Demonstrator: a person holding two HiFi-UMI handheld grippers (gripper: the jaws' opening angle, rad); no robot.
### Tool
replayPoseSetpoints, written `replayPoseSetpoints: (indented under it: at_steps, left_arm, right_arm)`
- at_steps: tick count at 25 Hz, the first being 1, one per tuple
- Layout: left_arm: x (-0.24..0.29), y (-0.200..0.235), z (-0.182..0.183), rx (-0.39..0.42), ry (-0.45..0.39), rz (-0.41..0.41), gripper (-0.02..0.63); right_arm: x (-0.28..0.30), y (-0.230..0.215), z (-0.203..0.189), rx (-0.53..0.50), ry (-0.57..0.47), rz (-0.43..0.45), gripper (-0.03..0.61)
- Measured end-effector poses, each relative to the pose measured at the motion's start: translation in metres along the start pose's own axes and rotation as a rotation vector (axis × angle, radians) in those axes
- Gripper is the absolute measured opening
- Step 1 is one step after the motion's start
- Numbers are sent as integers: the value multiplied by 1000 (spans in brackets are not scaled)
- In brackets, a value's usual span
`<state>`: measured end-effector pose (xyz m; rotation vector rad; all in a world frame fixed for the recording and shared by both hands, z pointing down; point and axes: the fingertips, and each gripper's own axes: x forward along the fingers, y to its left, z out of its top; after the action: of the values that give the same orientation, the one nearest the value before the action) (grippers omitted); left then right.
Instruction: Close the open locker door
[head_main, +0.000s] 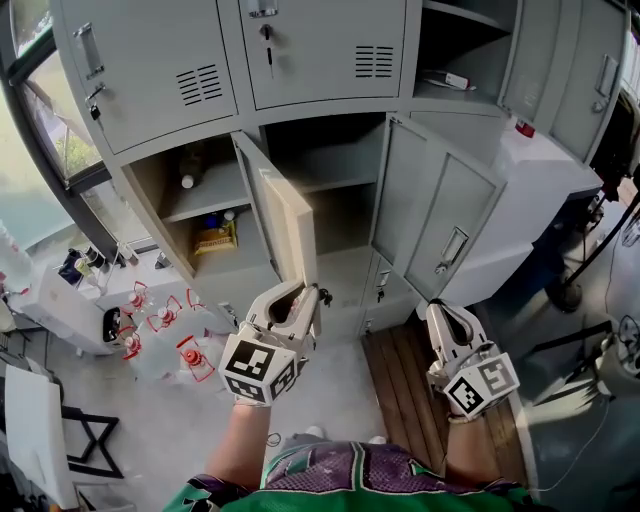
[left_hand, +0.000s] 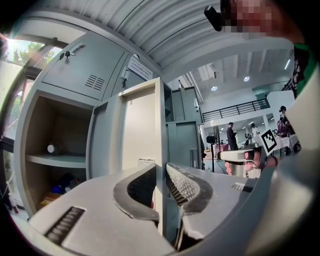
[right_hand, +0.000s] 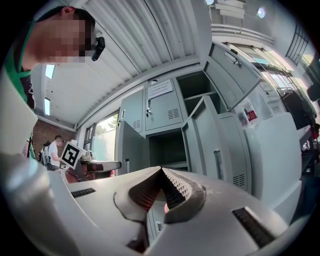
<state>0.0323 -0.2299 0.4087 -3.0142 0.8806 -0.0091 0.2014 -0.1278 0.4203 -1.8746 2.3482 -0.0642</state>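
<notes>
Left gripper (left_hand: 161, 169) clamps locker door (left_hand: 142, 125) edge — its view only | right gripper (right_hand: 161, 171) closed, empty

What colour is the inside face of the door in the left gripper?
The door is cream inside; clearest in head view.

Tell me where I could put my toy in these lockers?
The middle compartment looks bare, shelf and bottom, between the cream door pinched by the left hand-held gripper and the open grey door on its right. The left compartment is crowded: a bottle above, a yellow packet below. Red-and-white items clutter the floor beside it.
</notes>
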Motion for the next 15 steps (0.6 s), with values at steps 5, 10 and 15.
replayPoseSetpoints:
  at_steps: [5, 10, 15]
  left_arm:
    - [-16, 6, 0, -6, 8, 17, 78]
    - [-31, 17, 0, -36, 9, 35, 86]
    - [-39, 23, 0, -37, 22, 58, 107]
  right_arm:
    - [13, 15, -3, -4, 5, 41, 6]
    - [28, 35, -7, -6, 11, 87, 6]
    - [39, 52, -7, -9, 10, 127, 6]
